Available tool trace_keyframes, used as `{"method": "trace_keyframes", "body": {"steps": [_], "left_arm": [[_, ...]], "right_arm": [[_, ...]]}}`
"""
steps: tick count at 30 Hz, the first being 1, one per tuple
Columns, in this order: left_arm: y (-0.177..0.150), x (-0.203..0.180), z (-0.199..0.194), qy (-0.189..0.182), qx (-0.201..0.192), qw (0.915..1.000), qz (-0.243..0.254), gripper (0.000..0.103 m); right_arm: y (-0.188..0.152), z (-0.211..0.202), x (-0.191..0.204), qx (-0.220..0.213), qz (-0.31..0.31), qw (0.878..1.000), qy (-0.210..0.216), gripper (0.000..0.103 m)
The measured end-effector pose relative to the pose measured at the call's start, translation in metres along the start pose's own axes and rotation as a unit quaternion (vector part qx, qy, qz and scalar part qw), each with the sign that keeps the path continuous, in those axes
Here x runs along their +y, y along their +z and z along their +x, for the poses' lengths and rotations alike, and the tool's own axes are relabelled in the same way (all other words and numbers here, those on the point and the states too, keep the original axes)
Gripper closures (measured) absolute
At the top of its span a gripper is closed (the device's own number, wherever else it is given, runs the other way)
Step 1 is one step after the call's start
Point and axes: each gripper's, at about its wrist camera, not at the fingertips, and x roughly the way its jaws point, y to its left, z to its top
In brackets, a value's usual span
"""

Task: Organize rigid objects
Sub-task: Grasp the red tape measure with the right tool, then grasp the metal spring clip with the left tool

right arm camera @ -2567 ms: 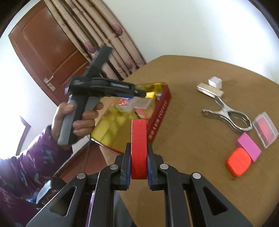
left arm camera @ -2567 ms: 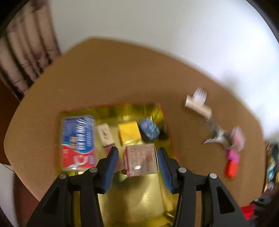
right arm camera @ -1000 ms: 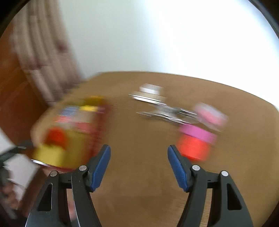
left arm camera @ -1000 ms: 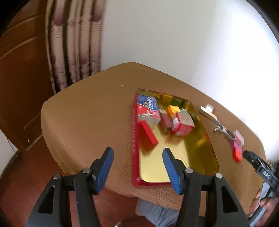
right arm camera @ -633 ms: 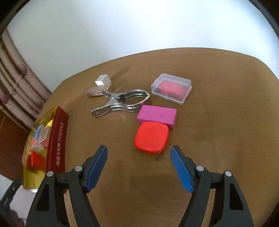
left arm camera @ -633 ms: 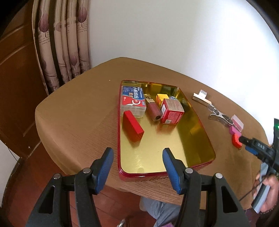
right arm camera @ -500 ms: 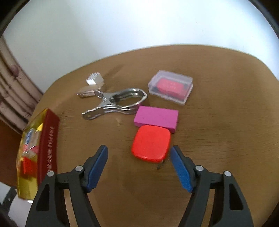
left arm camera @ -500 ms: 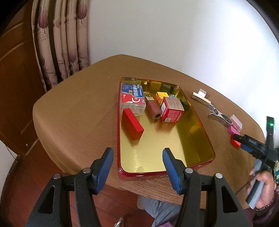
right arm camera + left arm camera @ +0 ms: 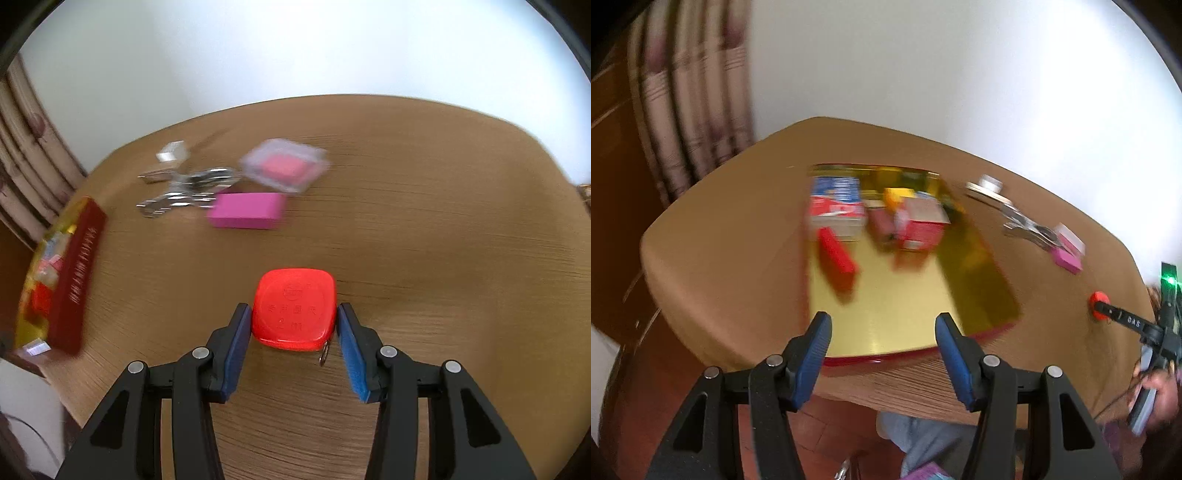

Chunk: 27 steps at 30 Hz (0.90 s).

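At six o'clock on the table (image 9: 424, 229), the right gripper (image 9: 294, 321) is closing around the red tape measure (image 9: 294, 308) — its rounded sides could squirt free — while the left gripper (image 9: 882, 341) hangs open.

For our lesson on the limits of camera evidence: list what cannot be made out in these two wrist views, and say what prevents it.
- Left wrist view: labels on the boxes in the gold tray; motion blur.
- Right wrist view: contents of the clear case; blur.
- Right wrist view: most of the tray's contents; its red wall and the picture edge.
- Right wrist view: whether the closing right claw already presses the red tape measure between its pads.
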Motion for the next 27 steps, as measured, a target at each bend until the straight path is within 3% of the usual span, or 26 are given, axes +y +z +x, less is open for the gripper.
{"method": "trace_keyframes", "body": {"steps": [2, 5, 8, 12, 18, 24, 27], "left_arm": [[0.000, -0.020, -0.001, -0.022, 0.013, 0.9994, 0.025, 0.043], [0.006, -0.055, 0.002, -0.096, 0.053, 0.9930, 0.046, 0.043], [0.026, -0.095, 0.018, -0.150, 0.107, 0.9823, 0.037, 0.043], [0.063, -0.138, 0.054, -0.189, 0.160, 0.9685, -0.026, 0.043], [0.105, -0.187, 0.129, -0.164, 0.225, 0.9564, -0.090, 0.043], [0.116, -0.198, 0.190, -0.140, 0.265, 0.9373, -0.178, 0.043], [0.118, -0.198, 0.203, -0.130, 0.266, 0.9335, -0.203, 0.043]], "right_arm": [[-0.005, -0.006, -0.027, -0.008, -0.008, 0.999, -0.033, 0.059], [-0.010, -0.010, -0.058, -0.019, -0.024, 0.996, -0.084, 0.059], [-0.013, -0.014, -0.079, -0.030, -0.022, 0.995, -0.089, 0.059], [-0.018, -0.019, -0.098, -0.044, -0.003, 0.997, -0.063, 0.059], [-0.024, -0.020, -0.103, -0.056, 0.003, 0.998, -0.028, 0.059], [-0.022, -0.015, -0.100, -0.060, 0.003, 0.998, 0.009, 0.059], [-0.022, -0.015, -0.100, -0.060, 0.002, 0.998, 0.026, 0.059]]}}
